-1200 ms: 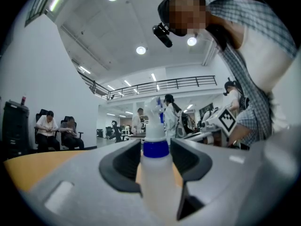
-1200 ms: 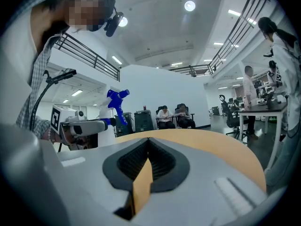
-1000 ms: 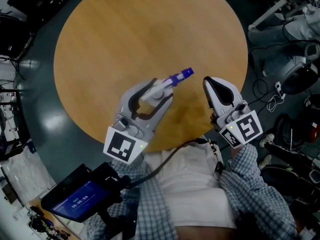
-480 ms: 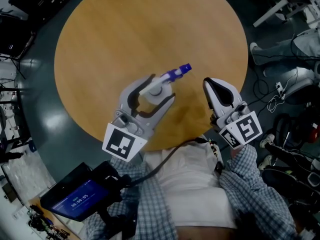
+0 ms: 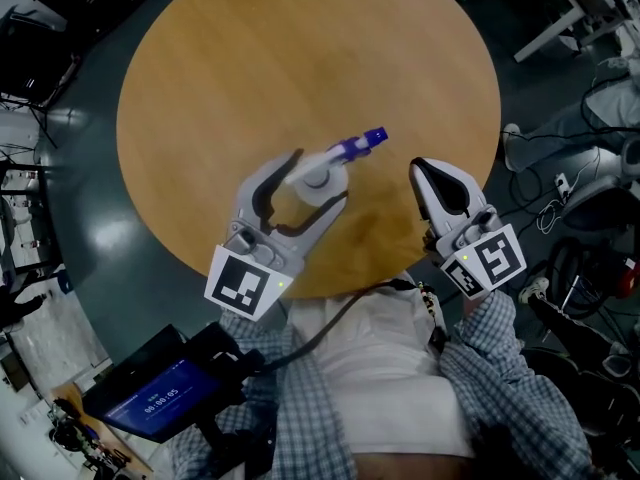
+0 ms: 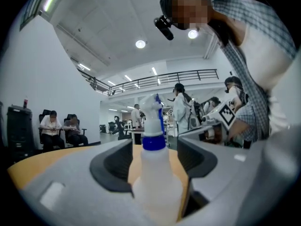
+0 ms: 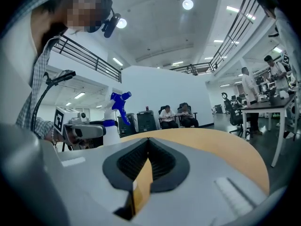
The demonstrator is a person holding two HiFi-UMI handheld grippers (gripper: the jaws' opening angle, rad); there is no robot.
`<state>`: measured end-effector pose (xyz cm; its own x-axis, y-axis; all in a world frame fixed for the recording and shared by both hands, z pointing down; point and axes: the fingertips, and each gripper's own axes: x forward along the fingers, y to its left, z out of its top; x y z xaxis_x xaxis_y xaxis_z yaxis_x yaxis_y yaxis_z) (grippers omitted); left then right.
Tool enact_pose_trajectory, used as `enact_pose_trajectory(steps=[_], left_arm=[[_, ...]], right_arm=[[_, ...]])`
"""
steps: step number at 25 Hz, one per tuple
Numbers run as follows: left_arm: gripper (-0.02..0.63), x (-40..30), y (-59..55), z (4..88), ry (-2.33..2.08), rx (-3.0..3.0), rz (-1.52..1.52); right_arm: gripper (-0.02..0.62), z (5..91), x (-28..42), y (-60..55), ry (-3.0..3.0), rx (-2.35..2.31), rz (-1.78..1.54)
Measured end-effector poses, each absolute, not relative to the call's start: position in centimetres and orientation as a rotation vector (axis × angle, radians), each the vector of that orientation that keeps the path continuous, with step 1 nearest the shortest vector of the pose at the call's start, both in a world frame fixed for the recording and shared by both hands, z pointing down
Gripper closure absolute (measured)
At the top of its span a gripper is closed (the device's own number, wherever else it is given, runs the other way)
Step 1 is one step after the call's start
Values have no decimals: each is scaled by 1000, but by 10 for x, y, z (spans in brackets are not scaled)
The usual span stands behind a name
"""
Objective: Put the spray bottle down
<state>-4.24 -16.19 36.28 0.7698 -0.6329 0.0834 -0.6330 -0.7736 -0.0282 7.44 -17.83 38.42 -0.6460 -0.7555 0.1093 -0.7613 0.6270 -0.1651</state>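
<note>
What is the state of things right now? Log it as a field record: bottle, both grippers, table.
spray bottle: upright on the table, white body, blue collar and nozzle
left gripper: jaws opening, one on each side of the spray bottle, pads not pressing on it
right gripper: jaws together, nothing between them, off to the side of the spray bottle and apart from it
table: round, wooden top; spray bottle stands toward the person's edge
task status: spray bottle set down, release under way
</note>
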Motion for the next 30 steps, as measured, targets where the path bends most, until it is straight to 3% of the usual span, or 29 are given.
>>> enact_pose_trajectory(steps=[9, 11, 13, 14, 30], left_arm=[[342, -78, -155, 369, -1243, 2848, 158], [396, -87, -152, 367, -1293, 2834, 165], [575, -95, -150, 363, -1335, 2825, 178], [606, -97, -149, 361, -1343, 2821, 176], [606, -96, -133, 330, -1345, 2838, 139]], right_arm=[[591, 384, 62, -187, -2832, 1235, 325], [592, 381, 59, -188, -2839, 1219, 328], [591, 377, 55, -188, -2845, 1206, 332], [591, 375, 53, -188, -2846, 1199, 334], [591, 335, 47, -177, -2887, 1195, 249]])
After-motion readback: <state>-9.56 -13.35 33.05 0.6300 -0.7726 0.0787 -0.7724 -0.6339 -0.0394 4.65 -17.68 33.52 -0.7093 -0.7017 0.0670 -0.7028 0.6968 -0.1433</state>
